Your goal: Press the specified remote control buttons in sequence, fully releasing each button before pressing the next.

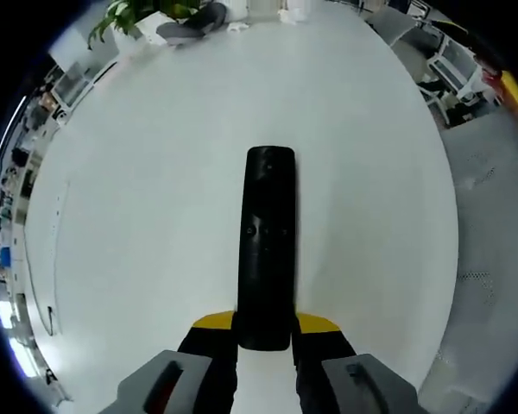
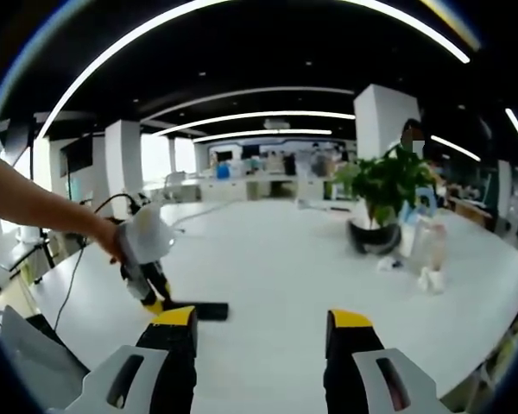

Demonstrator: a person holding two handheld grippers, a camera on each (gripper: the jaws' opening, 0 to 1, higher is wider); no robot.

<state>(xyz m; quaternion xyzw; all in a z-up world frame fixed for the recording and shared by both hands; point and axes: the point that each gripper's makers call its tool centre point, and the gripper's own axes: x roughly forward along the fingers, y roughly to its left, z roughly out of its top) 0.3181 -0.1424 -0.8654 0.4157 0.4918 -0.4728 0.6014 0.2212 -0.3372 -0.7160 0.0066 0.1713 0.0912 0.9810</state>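
Note:
A long black remote control (image 1: 268,250) lies flat on the white table (image 1: 138,224), pointing away from me. My left gripper (image 1: 265,332) is shut on its near end, yellow-tipped fingers (image 1: 211,323) on either side. In the right gripper view the same remote (image 2: 200,310) lies on the table, and the left gripper (image 2: 147,259) slants down onto it, held by a person's arm (image 2: 34,207). My right gripper (image 2: 263,332) hovers above the table with its jaws open, holding nothing, to the right of the remote and apart from it.
A potted green plant (image 2: 384,194) stands at the table's far right, with a clear bottle and small white items (image 2: 427,254) beside it. The plant (image 1: 138,13) also shows at the table's far end. A cable (image 2: 78,285) trails off the table's left side.

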